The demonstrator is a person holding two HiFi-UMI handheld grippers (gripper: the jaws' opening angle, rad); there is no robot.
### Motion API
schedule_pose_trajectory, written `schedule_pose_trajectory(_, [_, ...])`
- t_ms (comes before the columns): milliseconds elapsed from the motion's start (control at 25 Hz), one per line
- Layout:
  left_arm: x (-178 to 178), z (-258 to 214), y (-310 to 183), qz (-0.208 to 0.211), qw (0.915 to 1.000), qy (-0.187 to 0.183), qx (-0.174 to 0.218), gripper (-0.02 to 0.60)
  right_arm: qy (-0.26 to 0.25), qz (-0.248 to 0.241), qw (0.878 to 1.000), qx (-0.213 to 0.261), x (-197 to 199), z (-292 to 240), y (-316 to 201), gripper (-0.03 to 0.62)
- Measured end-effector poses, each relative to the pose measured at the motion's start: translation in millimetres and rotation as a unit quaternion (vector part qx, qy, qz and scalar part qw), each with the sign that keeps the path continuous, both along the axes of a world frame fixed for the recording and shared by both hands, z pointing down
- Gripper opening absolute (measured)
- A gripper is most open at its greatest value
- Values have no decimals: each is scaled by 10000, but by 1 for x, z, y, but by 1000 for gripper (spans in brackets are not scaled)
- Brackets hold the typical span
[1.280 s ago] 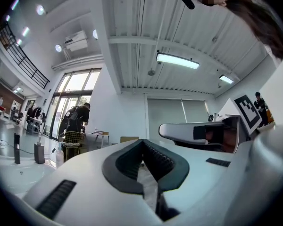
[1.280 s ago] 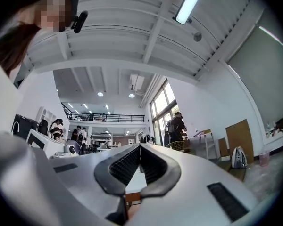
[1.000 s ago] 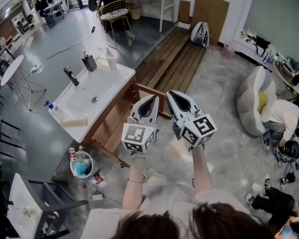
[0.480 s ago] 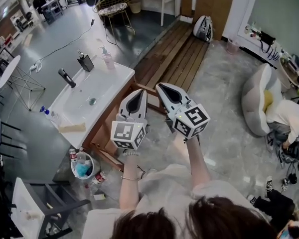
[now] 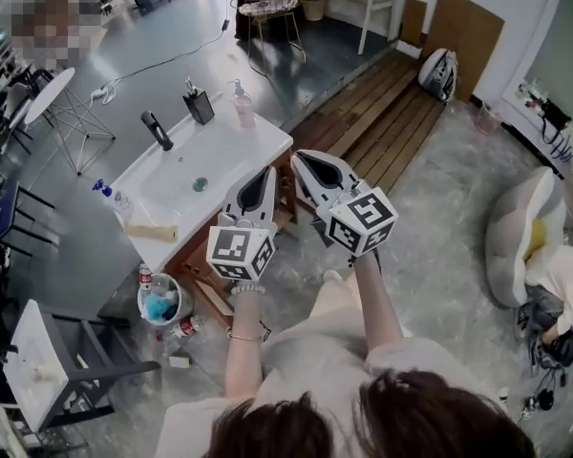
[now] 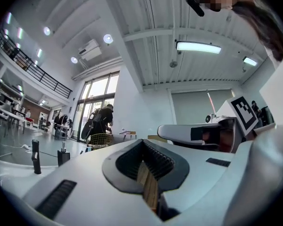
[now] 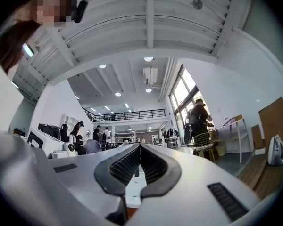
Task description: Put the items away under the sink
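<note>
The white sink vanity [image 5: 231, 151] stands left of centre in the head view, with a black faucet [image 5: 156, 130], a black holder [image 5: 199, 106] and a pink soap bottle [image 5: 241, 108] on it. Its wooden cabinet door [image 5: 208, 292] hangs open below. On the floor beside it are a white bucket [image 5: 159, 305] of blue items and loose cans [image 5: 184, 328]. My left gripper [image 5: 266, 174] [image 6: 142, 142] and right gripper [image 5: 302, 158] [image 7: 140, 147] are held side by side in the air over the vanity's near corner. Both are shut and hold nothing.
A grey folding chair [image 5: 72, 375] stands at the lower left and a round table [image 5: 50, 95] at the far left. A wooden deck [image 5: 382, 122] runs behind the vanity. A pale armchair [image 5: 516, 241] with a person by it is at the right.
Both grippers have travelled together toward the sink vanity, staying side by side and shut. The vanity now lies right under their tips.
</note>
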State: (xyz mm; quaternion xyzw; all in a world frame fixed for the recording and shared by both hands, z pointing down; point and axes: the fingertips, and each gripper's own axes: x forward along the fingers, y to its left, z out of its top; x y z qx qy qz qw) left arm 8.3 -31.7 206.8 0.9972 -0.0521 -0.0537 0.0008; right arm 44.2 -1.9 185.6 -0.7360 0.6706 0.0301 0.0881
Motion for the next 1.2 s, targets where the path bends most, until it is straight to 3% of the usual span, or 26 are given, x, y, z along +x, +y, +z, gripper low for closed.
schedule_pose_trajectory(400, [56,7,-64,-833,9965,-87,-63,0,-41,-750,9971,-145,71,5,-80,16])
schedule_pose_trajectory(800, [98,22,-100,-1689,9845,-164,-431,0,-88,-1507,9870,-548,116,22,-120,17])
schedule_pose_trajectory(1200, [92,43,-103,-2280,9702,-557,-608,0,-415,-1829,9797,-711,130,40,-136,17])
